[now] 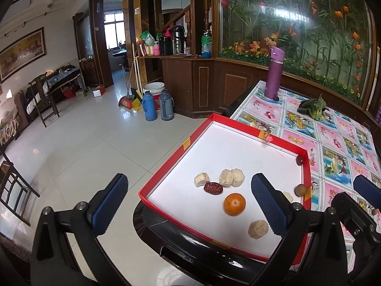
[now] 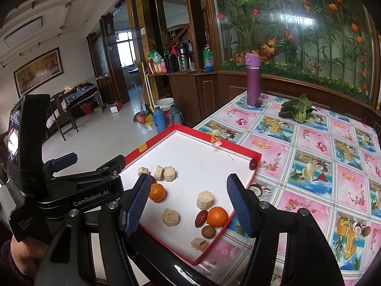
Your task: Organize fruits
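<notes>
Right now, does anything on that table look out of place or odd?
Yes. The red box lid juts past the table's edge over the floor. A leafy green vegetable lies loose on the tablecloth, and one dark date sits by the purple bottle, away from the fruit.

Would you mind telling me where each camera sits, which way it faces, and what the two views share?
Left wrist: on the left gripper, looking forward over the red tray; its own open fingers and a right gripper finger show.
Right wrist: on the right gripper, facing the tray's right part; own open fingers and the left gripper show.
Shared: tray, tangerine, purple bottle, bok choy.
</notes>
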A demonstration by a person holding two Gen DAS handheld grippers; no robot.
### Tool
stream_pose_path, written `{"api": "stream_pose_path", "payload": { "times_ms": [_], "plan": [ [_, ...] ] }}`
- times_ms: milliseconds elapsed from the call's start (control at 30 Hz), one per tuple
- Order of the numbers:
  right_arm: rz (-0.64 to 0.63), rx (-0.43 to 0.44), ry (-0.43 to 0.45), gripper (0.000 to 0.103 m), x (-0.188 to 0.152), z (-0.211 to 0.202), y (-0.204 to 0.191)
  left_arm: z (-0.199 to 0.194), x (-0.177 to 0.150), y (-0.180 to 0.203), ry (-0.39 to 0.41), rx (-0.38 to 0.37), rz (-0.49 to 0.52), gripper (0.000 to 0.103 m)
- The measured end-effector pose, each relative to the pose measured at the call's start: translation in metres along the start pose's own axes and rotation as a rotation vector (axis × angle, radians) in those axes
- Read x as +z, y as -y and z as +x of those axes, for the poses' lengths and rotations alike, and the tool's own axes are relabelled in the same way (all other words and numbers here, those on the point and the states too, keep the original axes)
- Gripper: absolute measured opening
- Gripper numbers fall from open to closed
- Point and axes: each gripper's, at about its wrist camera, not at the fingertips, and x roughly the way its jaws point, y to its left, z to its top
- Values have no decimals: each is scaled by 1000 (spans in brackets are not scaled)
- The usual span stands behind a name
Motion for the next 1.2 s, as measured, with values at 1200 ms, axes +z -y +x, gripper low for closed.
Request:
{"api": "stream_pose_path", "payload": {
  "times_ms": [1200],
  "plan": [
    [50, 19, -29, 66, -7, 9, 3, 3, -10, -4, -35, 21, 18, 103]
  ]
}}
